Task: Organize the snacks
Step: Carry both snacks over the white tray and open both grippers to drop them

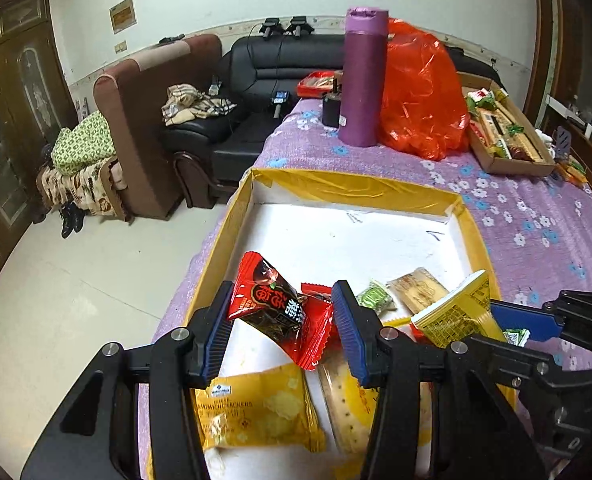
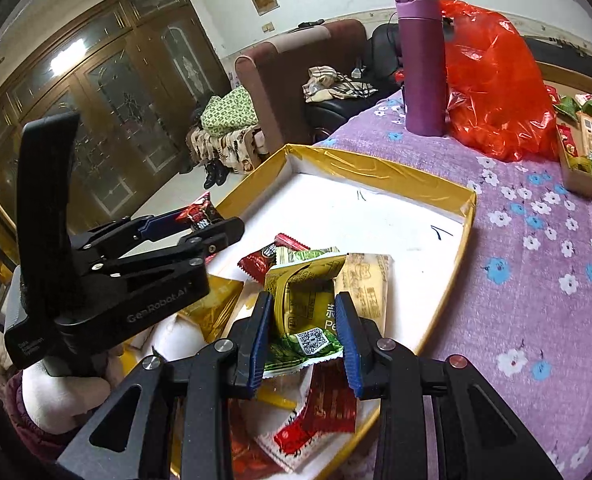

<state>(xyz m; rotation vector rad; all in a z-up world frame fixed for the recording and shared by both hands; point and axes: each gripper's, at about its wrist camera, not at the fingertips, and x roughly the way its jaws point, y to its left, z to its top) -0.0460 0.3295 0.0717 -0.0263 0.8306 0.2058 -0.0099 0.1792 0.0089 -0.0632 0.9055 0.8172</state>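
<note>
Over the gold-edged tray (image 1: 352,184): left gripper (image 1: 282,312) pinching one red packet (image 1: 272,308), right gripper (image 2: 304,328) clamping one QR-coded yellow-green packet (image 2: 304,312); "SANDWICH CRACKERS" pack (image 1: 256,412) below.

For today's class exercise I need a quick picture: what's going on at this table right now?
A person is sorting snacks with two tools. The left hand-held gripper is shut on a red snack packet, and the right hand-held gripper is shut on a yellow-green snack packet. Both are held over a yellow-rimmed box that already has several packets in it. A purple bottle and a red plastic bag stand behind it on the flowered tablecloth.
</note>
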